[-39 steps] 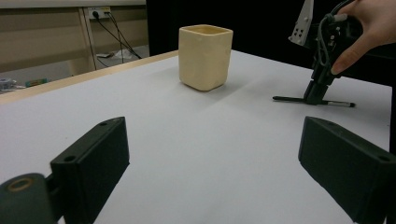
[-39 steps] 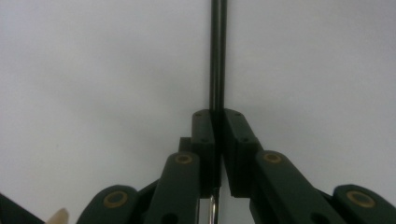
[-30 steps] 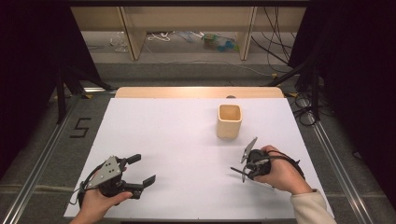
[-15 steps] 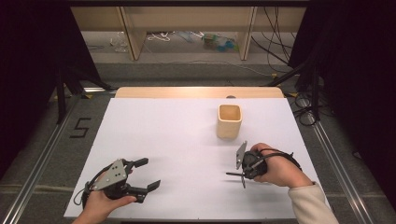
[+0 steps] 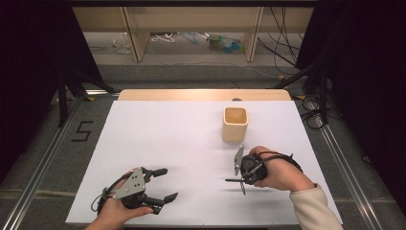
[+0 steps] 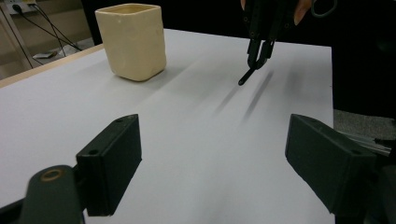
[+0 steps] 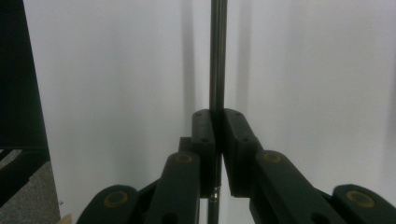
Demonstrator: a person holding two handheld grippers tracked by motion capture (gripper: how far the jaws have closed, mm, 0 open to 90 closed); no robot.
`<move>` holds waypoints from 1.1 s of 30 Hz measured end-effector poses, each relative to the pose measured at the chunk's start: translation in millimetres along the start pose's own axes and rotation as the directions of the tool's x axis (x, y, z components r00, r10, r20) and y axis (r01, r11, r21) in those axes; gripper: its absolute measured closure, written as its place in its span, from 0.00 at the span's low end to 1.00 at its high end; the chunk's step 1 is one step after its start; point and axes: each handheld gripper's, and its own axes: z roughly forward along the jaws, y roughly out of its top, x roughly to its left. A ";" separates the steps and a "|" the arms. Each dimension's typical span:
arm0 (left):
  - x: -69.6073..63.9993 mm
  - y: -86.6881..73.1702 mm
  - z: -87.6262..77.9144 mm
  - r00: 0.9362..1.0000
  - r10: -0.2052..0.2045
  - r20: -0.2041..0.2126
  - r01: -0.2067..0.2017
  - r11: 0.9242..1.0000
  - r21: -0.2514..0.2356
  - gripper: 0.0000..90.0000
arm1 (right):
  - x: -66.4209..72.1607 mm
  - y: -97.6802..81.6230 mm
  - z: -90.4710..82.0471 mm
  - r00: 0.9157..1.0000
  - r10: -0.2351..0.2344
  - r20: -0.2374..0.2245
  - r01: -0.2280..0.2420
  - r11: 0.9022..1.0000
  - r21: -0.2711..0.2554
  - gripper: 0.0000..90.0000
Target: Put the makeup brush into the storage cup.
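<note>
From above, a white-covered worktop (image 5: 191, 143) carries a cream square cup (image 5: 235, 124) toward its far right. A person's left hand (image 5: 115, 211) grips the left gripper (image 5: 160, 184) at the near left corner, its jaws apart with nothing between them; they have just been closing a little. To the right, the right hand (image 5: 280, 172) holds the right gripper (image 5: 242, 181) just in front of the cup, its jaws clamped on a thin dark rod (image 5: 235, 180) that points leftward over the sheet. A dark mark like the figure "5" (image 5: 82, 130) lies on the floor left of the worktop; cables and packets sit under a shelf beyond.

Along the left gripper's own view, its two black pads (image 6: 112, 163) stand wide over bare white sheet. The cup (image 6: 132, 40) stands at the upper left, no print legible on it. Farther off, the right gripper (image 6: 257, 51) hangs above the sheet, the rod's tip (image 6: 244, 77) slanting down, close to the surface; whether it touches cannot be told.

Along the right gripper's own view, the jaws press together on the slim rod (image 7: 217, 56), which runs straight up the frame over the white sheet (image 7: 116, 93).
</note>
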 end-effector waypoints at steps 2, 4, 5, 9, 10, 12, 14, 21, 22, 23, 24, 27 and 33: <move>-1.0 1.3 5.7 1.000 0.008 0.010 -0.008 1.000 -0.002 0.21 | -0.9 4.7 0.1 1.000 -0.025 0.008 0.025 1.000 -0.001 0.94; -2.1 2.8 10.7 0.999 0.026 0.029 -0.026 1.000 0.004 0.22 | -0.2 10.0 -0.5 1.000 -0.012 0.004 0.012 1.000 0.010 0.94; -4.9 3.6 15.4 0.999 0.023 0.038 -0.023 1.000 0.007 0.23 | -0.7 11.6 -0.2 1.000 -0.025 0.003 0.025 1.000 0.004 0.94; -9.5 5.8 26.6 0.997 0.043 0.065 -0.044 0.999 0.014 0.25 | 0.7 19.8 -1.5 1.000 -0.030 0.004 0.030 0.999 0.013 0.94; -9.8 6.1 28.8 0.996 0.054 0.073 -0.055 0.998 0.012 0.25 | 0.1 21.1 -1.0 0.999 -0.045 0.010 0.045 0.999 -0.003 0.94; -12.5 5.9 34.2 0.995 0.049 0.085 -0.051 0.999 0.013 0.25 | 2.3 23.2 -2.8 1.000 -0.018 -0.003 0.018 1.000 0.023 0.94; -14.8 5.9 36.9 0.995 0.040 0.091 -0.043 0.999 0.023 0.25 | -1.2 25.0 -2.1 0.996 -0.082 0.018 0.082 0.997 0.001 0.94; -16.9 8.0 48.4 0.990 0.086 0.116 -0.090 0.996 0.030 0.28 | 0.9 31.6 -4.7 0.994 -0.101 0.027 0.101 0.995 0.006 0.94; -18.7 7.5 49.1 0.992 0.062 0.110 -0.066 0.997 0.033 0.29 | 3.3 32.6 -6.6 0.997 -0.074 0.022 0.073 0.997 0.040 0.94; -19.0 7.6 49.7 0.992 0.063 0.107 -0.067 0.997 0.033 0.30 | 1.4 33.4 -5.5 0.994 -0.109 0.023 0.109 0.994 0.015 0.94; -18.6 8.0 51.0 0.992 0.069 0.106 -0.073 0.997 0.034 0.31 | 2.1 34.4 -5.7 0.995 -0.102 0.017 0.101 0.995 0.014 0.94; -18.3 8.6 53.8 0.991 0.069 0.112 -0.073 0.997 0.028 0.33 | 3.4 38.0 -5.1 0.994 -0.105 0.028 0.105 0.994 0.011 0.94; -19.2 9.3 57.8 0.990 0.075 0.116 -0.079 0.996 0.034 0.33 | 2.9 43.7 -6.3 0.990 -0.138 0.017 0.138 0.990 0.025 0.94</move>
